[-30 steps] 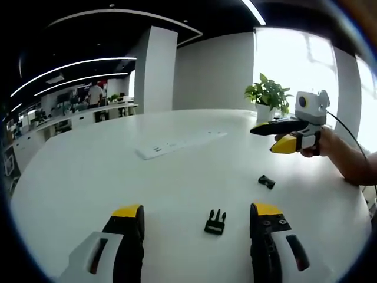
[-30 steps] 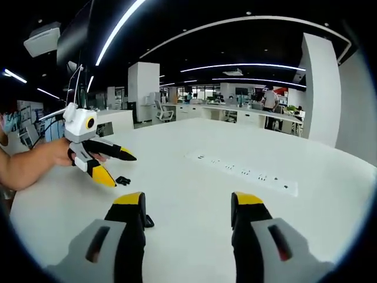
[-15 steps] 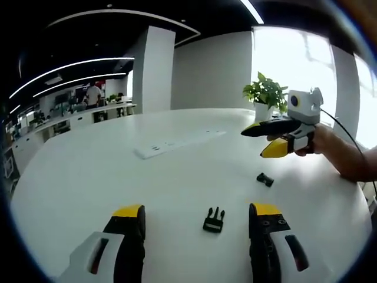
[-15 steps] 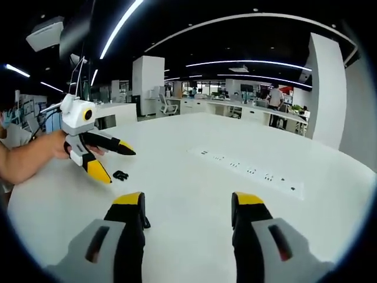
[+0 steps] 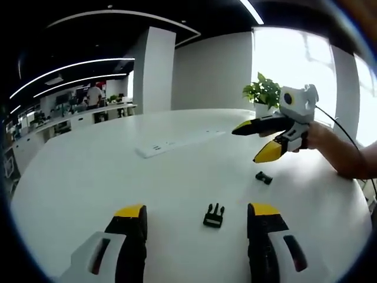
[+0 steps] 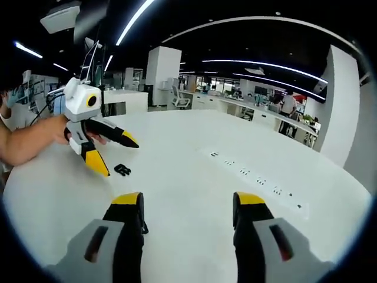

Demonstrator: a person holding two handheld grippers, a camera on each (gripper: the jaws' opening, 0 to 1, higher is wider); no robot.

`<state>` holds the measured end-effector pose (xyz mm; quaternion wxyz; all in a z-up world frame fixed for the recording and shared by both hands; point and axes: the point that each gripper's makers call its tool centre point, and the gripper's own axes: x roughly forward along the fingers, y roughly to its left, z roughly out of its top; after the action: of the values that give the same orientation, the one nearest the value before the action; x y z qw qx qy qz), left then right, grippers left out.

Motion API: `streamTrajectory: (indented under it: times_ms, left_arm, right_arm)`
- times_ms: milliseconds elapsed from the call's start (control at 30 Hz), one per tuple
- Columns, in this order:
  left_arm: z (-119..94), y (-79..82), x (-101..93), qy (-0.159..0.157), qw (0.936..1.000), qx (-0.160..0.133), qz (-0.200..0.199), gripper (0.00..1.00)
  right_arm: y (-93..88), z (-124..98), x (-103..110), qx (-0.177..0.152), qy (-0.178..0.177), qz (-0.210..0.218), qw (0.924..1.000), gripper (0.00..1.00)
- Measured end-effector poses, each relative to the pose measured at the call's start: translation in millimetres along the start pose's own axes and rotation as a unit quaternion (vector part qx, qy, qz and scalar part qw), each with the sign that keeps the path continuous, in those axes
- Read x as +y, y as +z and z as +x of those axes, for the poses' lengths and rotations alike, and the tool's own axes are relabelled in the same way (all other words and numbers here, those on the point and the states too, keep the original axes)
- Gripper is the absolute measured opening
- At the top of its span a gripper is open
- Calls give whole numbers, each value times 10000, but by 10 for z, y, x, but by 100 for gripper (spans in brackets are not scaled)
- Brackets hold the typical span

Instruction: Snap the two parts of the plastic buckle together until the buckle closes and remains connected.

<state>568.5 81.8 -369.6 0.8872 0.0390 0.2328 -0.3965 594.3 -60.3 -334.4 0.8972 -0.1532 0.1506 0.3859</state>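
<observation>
Two black buckle parts lie apart on the white table (image 5: 88,177). The pronged part (image 5: 214,216) rests just ahead of my left gripper (image 5: 197,213), between its open jaws. The smaller socket part (image 5: 263,177) lies further right, below my right gripper (image 5: 247,145), which hovers open above the table. In the right gripper view, my right gripper (image 6: 187,201) is open with nothing in it. The socket part (image 6: 145,226) peeks out beside its left jaw. The left gripper (image 6: 119,158) is open at the left, with the pronged part (image 6: 122,170) just past its lower fingertip.
A white power strip (image 5: 177,143) (image 6: 259,180) is set flat in the table further out. A potted plant (image 5: 262,94) stands at the far edge by the window. A person's forearm (image 5: 344,156) (image 6: 23,144) holds each gripper. Desks and people are far behind.
In the left gripper view the right gripper has moved leftward over the table, toward the middle. Both buckle parts lie where they were, and both grippers stay open.
</observation>
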Motion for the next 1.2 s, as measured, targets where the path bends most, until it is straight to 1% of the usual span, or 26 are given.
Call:
streamTrajectory:
  times_ms: [133, 267, 367, 467, 533, 600, 700, 733, 767, 867, 1067, 1200]
  left_arm:
    - [-6, -1, -41, -41, 10000, 18, 50, 67]
    - [-2, -30, -132, -141, 9995, 88, 274, 64]
    - [18, -48, -119, -102, 9989, 140, 444, 64]
    - [21, -45, -118, -149, 9988, 128, 441, 63]
    - [19, -48, -108, -153, 9988, 128, 453, 61]
    - [15, -48, -114, -199, 9987, 114, 456, 59]
    - [4, -46, -118, -239, 9987, 96, 433, 59]
    - [4, -45, -112, -226, 9988, 98, 427, 59]
    - [3, -40, -93, -187, 9990, 92, 407, 59]
    - [-5, -29, -91, -211, 9989, 75, 405, 59]
    - [-11, 13, -69, -204, 9990, 0, 396, 55]
    - [-9, -17, -88, -249, 9988, 46, 418, 54]
  right_arm:
    - [8, -18, -60, -51, 7, 48, 10000, 61]
    - [-8, -24, -38, 9, 149, -116, 9998, 58]
    - [0, -35, -63, -13, 175, -128, 9998, 58]
    - [-5, -23, -74, -1, 229, -168, 9996, 57]
    - [0, -16, -38, -8, 360, -251, 9990, 57]
    - [20, -2, 7, -54, 565, -473, 9973, 56]
    - [11, 25, -1, -37, 721, -528, 9960, 55]
    - [15, 42, 2, -49, 782, -461, 9959, 55]
    - [10, 51, -2, -31, 804, -424, 9959, 55]
    - [7, 78, -23, -38, 806, -374, 9960, 55]
    - [-17, 104, -28, 33, 879, -486, 9949, 55]
    - [-32, 126, -48, 133, 1027, -690, 9922, 54]
